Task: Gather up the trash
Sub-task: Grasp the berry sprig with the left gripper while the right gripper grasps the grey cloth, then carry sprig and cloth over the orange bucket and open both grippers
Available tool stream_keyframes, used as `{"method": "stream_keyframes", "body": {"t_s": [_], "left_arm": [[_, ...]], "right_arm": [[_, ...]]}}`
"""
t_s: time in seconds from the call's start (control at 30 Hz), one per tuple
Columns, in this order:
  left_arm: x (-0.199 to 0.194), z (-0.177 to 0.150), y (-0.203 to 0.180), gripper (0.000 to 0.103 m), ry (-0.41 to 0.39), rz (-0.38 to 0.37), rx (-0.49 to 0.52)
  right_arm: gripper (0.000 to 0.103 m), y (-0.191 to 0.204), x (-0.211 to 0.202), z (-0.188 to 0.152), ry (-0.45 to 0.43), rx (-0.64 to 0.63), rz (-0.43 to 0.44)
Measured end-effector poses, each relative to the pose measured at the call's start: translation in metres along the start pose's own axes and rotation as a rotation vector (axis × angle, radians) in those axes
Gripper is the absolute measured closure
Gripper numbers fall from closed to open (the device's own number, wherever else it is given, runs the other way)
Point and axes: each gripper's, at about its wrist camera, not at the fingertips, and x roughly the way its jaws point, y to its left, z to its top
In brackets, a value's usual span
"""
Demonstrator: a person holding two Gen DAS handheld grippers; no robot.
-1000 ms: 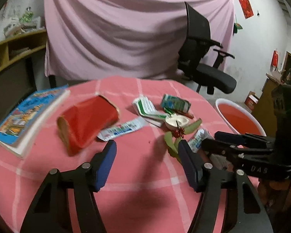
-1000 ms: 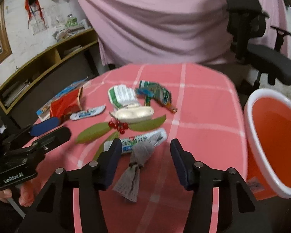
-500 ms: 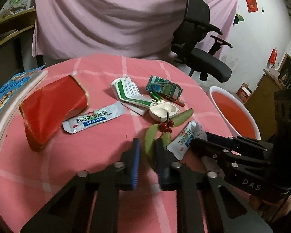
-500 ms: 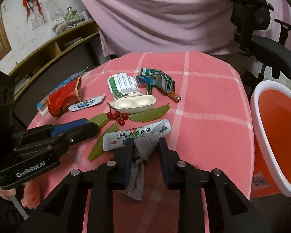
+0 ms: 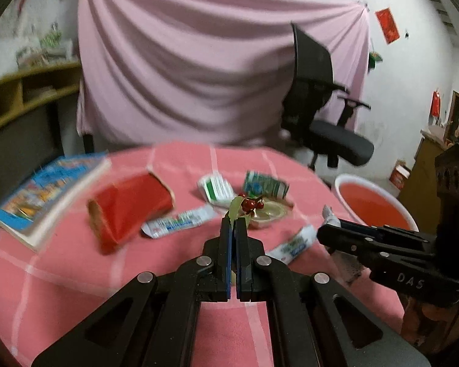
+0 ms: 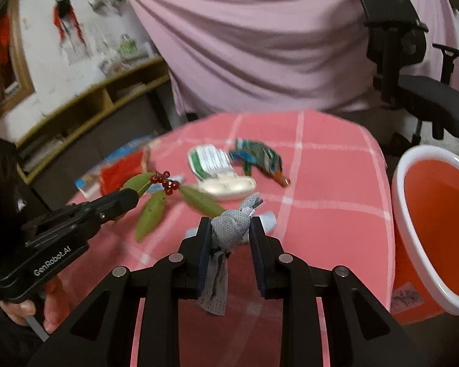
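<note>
- The left gripper (image 5: 233, 223) pinches a berry sprig (image 6: 163, 180) by a leaf, its fingers having just closed; the right gripper (image 6: 229, 229) holds a knotted grey cloth scrap (image 6: 231, 229) clear of the pink counter (image 6: 321, 177).
- Both loads look light and floppy — a firm squeeze should carry them.
- The orange bin (image 6: 437, 223) stands just beside the counter's right edge; release only above its mouth.
- Wrappers (image 5: 177, 223) wait on the counter.

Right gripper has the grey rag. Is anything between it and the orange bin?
Nothing visible. The right gripper holds the rag above the table, and the bin stands open just off the table's right edge. Only bare cloth lies between them; the left gripper, holding the twig, is on the other side.
</note>
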Motion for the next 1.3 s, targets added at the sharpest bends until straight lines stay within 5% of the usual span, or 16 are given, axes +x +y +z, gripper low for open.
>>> {"method": "stream_keyframes", "body": {"t_s": [0.27, 0.43, 0.6, 0.9, 1.3], "left_arm": [[-0.031, -0.004, -0.024, 0.103, -0.195, 0.05, 0.065], [-0.046, 0.009, -0.053, 0.103, -0.312, 0.002, 0.122], [-0.038, 0.026, -0.091, 0.103, -0.332, -0.074, 0.18], [0.012, 0.041, -0.166, 0.103, -0.208, -0.225, 0.232], [0.077, 0.043, -0.223, 0.103, 0.015, -0.28, 0.237]], "right_arm": [[0.08, -0.002, -0.044, -0.002, -0.23, -0.021, 0.003], [0.08, -0.01, -0.079, -0.006, -0.397, -0.06, -0.117], [0.08, -0.04, -0.109, -0.01, -0.543, -0.014, -0.224], [0.08, -0.112, -0.134, -0.024, -0.553, 0.127, -0.376], [0.079, -0.171, -0.141, -0.044, -0.445, 0.291, -0.459]]}}
